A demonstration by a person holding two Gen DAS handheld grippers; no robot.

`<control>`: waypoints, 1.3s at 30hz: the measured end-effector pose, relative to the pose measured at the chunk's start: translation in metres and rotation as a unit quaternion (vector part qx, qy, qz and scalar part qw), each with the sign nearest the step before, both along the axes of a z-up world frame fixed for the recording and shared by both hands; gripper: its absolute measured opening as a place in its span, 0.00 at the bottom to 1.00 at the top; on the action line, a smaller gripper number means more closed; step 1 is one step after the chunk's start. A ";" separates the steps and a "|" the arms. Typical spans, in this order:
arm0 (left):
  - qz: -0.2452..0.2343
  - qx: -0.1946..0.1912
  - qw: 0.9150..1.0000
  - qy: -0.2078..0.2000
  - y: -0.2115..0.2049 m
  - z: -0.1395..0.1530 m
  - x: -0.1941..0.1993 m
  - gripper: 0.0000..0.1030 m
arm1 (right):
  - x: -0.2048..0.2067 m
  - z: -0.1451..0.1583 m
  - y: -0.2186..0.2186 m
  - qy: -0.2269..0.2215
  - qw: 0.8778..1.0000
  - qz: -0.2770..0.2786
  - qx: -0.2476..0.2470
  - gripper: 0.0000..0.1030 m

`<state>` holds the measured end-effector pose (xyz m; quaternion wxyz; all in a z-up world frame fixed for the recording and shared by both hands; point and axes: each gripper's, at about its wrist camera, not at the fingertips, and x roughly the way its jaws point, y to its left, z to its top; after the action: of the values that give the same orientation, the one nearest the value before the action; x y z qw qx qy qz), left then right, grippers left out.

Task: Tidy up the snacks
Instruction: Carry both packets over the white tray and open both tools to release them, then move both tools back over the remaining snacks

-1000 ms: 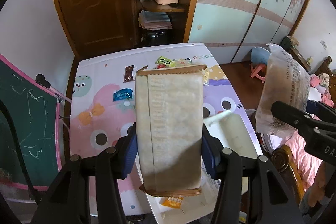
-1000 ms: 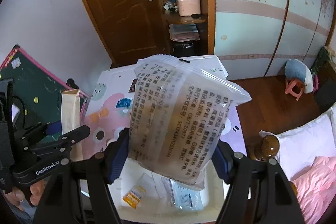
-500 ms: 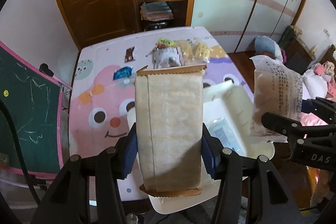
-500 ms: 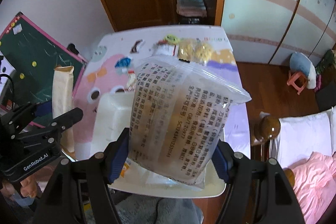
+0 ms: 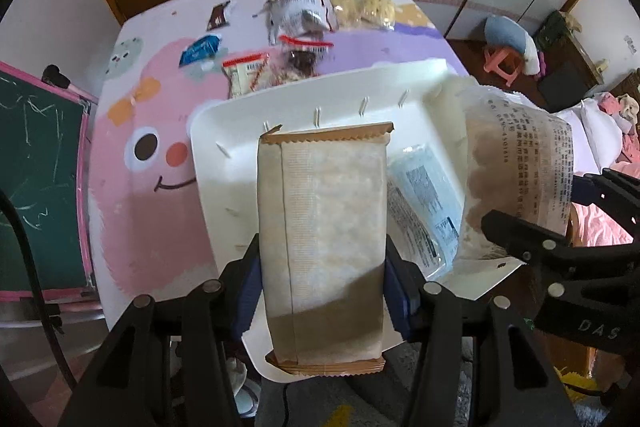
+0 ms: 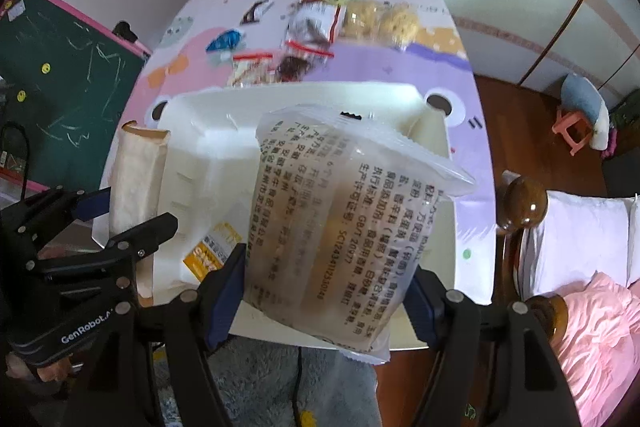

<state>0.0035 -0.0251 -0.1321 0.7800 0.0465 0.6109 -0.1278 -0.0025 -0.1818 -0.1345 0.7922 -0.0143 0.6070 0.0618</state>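
My left gripper (image 5: 322, 279) is shut on a tall tan packet with brown crimped ends (image 5: 322, 227), held upright over the white bin (image 5: 240, 131). To its right, my right gripper (image 5: 520, 227) is shut on a clear bag printed with black text (image 5: 516, 163). The right wrist view shows that bag (image 6: 328, 227) between the right gripper's (image 6: 324, 279) blue pads, over the bin (image 6: 200, 131). There the left gripper (image 6: 132, 227) and its tan packet (image 6: 136, 179) sit at the bin's left edge. A blue-white packet (image 5: 424, 199) and an orange packet (image 6: 210, 251) lie in the bin.
Loose snacks lie on the cartoon table mat (image 5: 152, 147) beyond the bin: a blue wrapper (image 5: 200, 49), a brown wrapper (image 5: 218, 15), red-sealed bags (image 5: 248, 71), yellow snack bags (image 5: 368, 5). A chalkboard (image 5: 36, 167) stands left; a bedpost (image 6: 524, 203) and bed (image 6: 592, 307) are right.
Both grippers have come down toward the white bin with their packets still held. The bin and table now fill more of each view, and the far snacks have come into sight.
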 end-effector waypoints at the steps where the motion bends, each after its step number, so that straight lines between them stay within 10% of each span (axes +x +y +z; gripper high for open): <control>1: -0.002 0.001 1.000 0.004 -0.002 -0.002 0.000 0.51 | 0.000 -0.003 0.001 0.004 1.000 0.002 -0.002 0.69; 13: -0.003 0.001 1.000 0.025 -0.005 -0.011 -0.001 0.52 | 0.005 -0.007 0.003 0.004 1.000 0.005 -0.017 0.69; 19: 0.017 -0.017 0.999 0.021 0.005 -0.006 0.004 0.89 | 0.009 -0.007 -0.006 0.011 1.000 -0.022 -0.009 0.69; 39: 0.022 -0.018 1.000 -0.010 0.008 0.009 0.009 0.89 | 0.013 -0.003 -0.009 0.008 0.999 -0.040 0.005 0.70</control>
<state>0.0128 -0.0174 -0.1231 0.7895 0.0204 0.6014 -0.1208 0.0106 -0.1911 -0.1370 0.7895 0.0143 0.6127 0.0333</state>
